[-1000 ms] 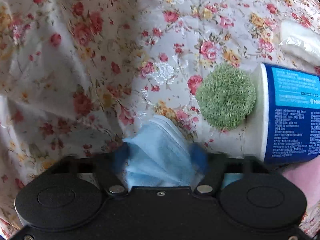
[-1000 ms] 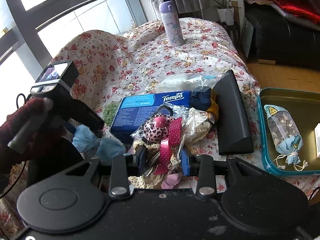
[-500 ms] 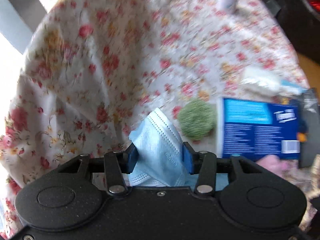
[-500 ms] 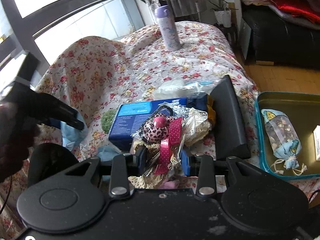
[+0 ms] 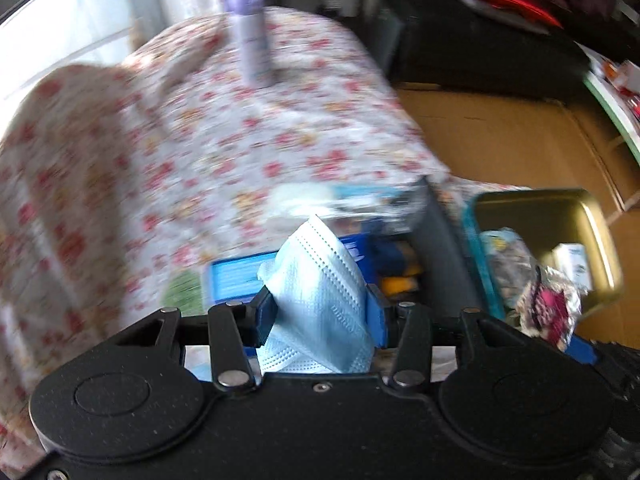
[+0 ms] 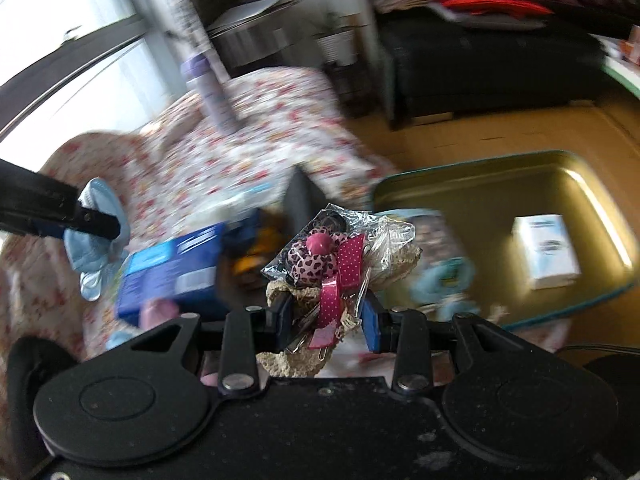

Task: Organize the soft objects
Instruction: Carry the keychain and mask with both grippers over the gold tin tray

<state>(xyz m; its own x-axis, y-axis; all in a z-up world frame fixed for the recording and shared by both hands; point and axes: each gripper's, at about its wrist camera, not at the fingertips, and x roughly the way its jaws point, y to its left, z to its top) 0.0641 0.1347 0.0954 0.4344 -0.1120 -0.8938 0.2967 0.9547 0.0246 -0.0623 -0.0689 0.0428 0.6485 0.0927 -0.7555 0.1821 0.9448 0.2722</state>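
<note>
Lifted up off the flowery cloth since a second ago — blue face mask, squeezed tight in left tool. Right tool clamped shut on clear bag of hair clips, carried closer to gold tin — white box inside. Blurry all around.

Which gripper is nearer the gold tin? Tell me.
Right. The right gripper, shut on the bag of hair clips, is beside the gold tin. The left gripper, shut on the blue mask, is further back over the flowered cloth.
</note>
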